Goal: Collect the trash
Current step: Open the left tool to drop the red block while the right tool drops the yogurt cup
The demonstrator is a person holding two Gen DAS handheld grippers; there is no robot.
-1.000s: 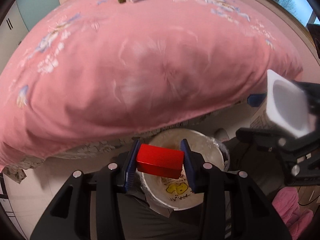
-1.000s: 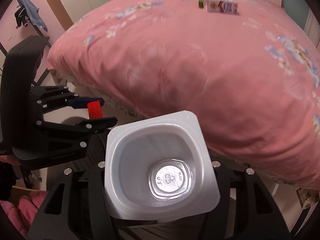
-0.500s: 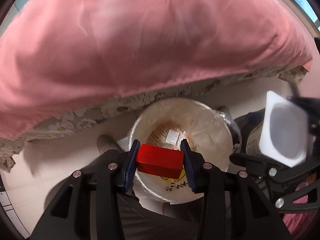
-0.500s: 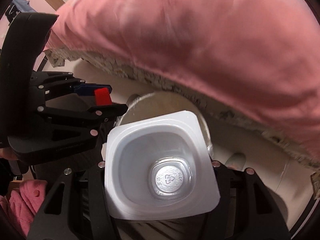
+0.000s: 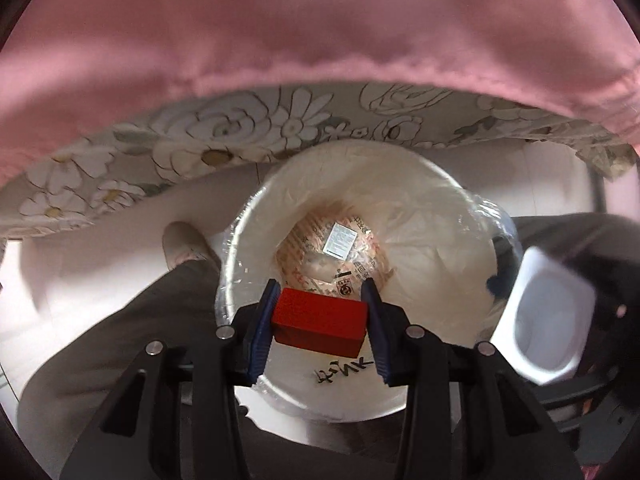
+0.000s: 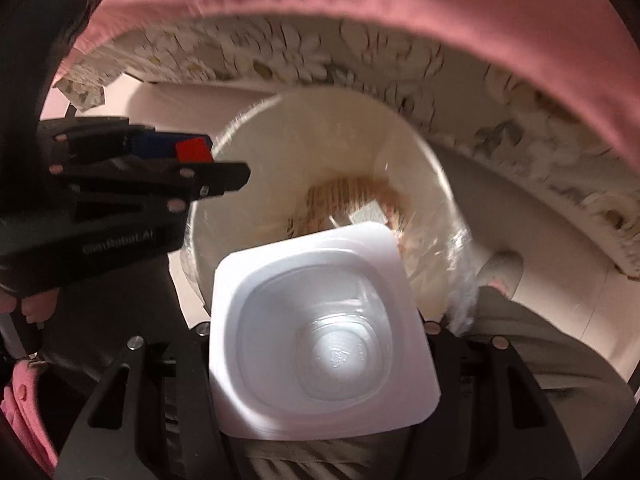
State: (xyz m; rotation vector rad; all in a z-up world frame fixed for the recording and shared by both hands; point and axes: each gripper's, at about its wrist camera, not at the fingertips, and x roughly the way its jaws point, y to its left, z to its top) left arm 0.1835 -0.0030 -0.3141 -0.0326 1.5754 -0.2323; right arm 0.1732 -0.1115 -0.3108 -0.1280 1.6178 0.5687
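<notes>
My left gripper is shut on a small red box, held just above the near rim of a white bin lined with a clear bag. A printed wrapper lies at the bin's bottom. My right gripper is shut on an empty white plastic cup, its mouth facing the camera, over the bin's near edge. The cup shows blurred at the right in the left wrist view. From the right wrist, the left gripper and red box appear at the bin's left rim.
A pink quilt and a floral sheet edge overhang just beyond the bin. A person's trouser legs and slippered feet flank the bin on a pale floor. A pink slipper or cloth lies at lower left.
Both grippers have dropped from bed height to just above the bin, tilting downward. The bin now fills the middle of each view; the bed top has gone out of sight.
</notes>
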